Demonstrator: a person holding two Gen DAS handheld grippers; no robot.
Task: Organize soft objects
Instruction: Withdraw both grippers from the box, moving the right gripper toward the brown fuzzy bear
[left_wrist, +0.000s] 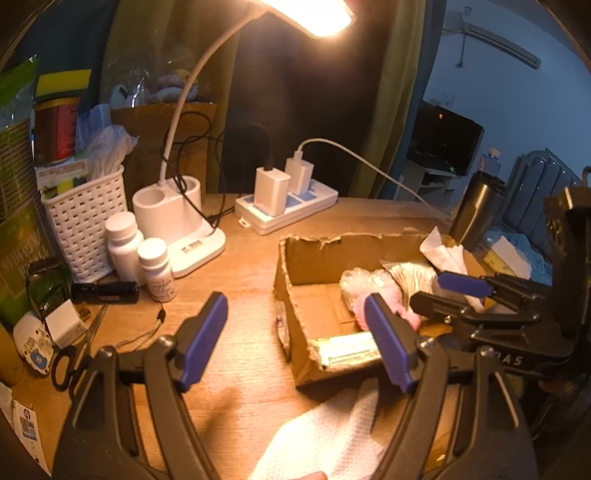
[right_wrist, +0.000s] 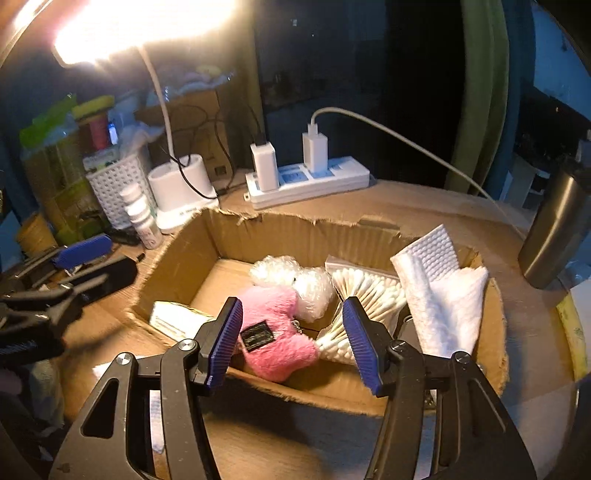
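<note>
1. Right now your right gripper (right_wrist: 291, 339) hangs over the near wall of the cardboard box (right_wrist: 184, 236), its fingers apart and clamped on nothing.
2. The pink plush toy (right_wrist: 275, 332) lies inside the box against that near wall, straight ahead of and just below the right fingertips, with part of its body showing in the gap between them.
3. Its long axis seems to run slantwise, from the near wall up toward the crinkled clear bag (right_wrist: 295, 282) deeper in the box, so the pads sit roughly across it rather than along it.
4. Beside the plush, toward the box's right end, lie a fan of cotton swabs (right_wrist: 373, 291) and a folded white cloth (right_wrist: 443, 291); both are close enough to be caught in a careless grasp.
5. Your left gripper (left_wrist: 295, 336) hovers at the box's left near corner, fingers spread wide and empty, with a white paper towel (left_wrist: 325, 435) on the desk just outside the box under it.
6. Judged from this, the right hand is the nearer one to the plush; the left is nearer the towel.
</note>
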